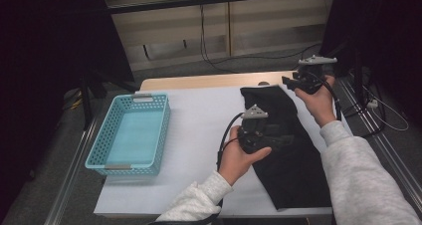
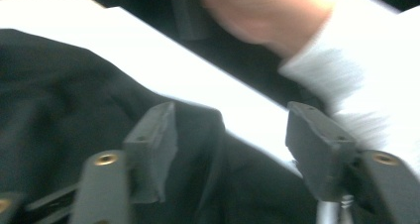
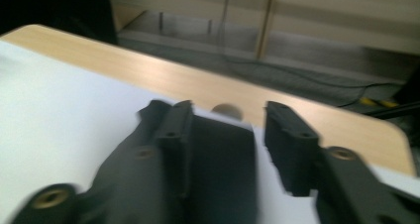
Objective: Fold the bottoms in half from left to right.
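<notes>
A white sheet (image 1: 199, 130) covers most of the wooden table (image 1: 199, 80), with dark curtains on both sides and pale cabinets beyond. On the right half lies the black garment (image 1: 291, 160), folded into a long strip running from the far edge towards the near right corner; the turquoise basket (image 1: 130, 135) sits well apart at the left.

My left gripper (image 1: 278, 141) hovers over the middle of the strip, jaws parted with cloth under them but nothing pinched. My right gripper (image 1: 287, 81) is lifted near the strip's far end, jaws apart and empty, the garment's far edge showing between them in the right gripper view.

I judge the next fold or lift is what's in hand. To do it well, I'd bring both grippers down onto the same edge, bite all the layers rather than the top one, and move them together so the strip stays flat and doesn't skew.
</notes>
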Motion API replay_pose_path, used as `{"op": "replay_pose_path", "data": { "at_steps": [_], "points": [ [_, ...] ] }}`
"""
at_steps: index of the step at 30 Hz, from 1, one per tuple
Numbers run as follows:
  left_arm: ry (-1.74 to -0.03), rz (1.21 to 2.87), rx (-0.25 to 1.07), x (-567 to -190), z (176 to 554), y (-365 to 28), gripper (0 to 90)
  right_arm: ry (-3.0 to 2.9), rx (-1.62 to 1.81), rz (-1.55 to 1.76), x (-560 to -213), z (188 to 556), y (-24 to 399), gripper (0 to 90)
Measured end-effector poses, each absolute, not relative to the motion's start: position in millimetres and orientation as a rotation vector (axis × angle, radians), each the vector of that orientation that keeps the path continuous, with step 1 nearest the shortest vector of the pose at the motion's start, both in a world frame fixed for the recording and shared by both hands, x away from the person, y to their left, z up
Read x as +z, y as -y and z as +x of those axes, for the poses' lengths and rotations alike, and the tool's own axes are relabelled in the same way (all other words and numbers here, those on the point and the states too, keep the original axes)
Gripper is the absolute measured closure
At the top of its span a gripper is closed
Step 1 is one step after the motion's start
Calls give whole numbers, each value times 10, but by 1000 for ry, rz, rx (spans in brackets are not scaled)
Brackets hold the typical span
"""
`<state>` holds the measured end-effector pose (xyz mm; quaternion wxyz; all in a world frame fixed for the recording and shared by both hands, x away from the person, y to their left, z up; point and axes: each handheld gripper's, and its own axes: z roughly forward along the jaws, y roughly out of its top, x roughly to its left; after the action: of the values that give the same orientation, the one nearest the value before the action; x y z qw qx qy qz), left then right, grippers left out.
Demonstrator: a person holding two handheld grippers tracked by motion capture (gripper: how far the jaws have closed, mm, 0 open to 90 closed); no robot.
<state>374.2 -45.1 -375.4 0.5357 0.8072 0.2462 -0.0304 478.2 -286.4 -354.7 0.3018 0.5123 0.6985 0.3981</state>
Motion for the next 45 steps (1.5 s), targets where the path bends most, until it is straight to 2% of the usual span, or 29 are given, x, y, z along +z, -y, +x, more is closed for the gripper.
{"op": "replay_pose_path", "data": {
  "at_steps": [6,11,12,20,34,45],
  "points": [
    [-668,1978,11,-3960,3937,35,227,-1974,1048,1324,-3795,4412,2797,397],
    [-704,2006,79,-4059,4012,-245,200,-2043,1054,1302,-3963,4090,2724,371],
    [-731,2013,102,-4108,4045,-384,189,-2033,1049,1297,-4036,3931,2710,357],
    [-847,2050,176,-4326,4156,-856,162,-2045,1007,1292,-4253,3555,2728,309],
    [-884,2082,244,-4398,4288,-1030,137,-2055,976,1313,-4392,2975,2832,368],
    [-871,2106,271,-4414,4348,-992,141,-2180,1028,1236,-4495,2896,2537,427]
  ]
}}
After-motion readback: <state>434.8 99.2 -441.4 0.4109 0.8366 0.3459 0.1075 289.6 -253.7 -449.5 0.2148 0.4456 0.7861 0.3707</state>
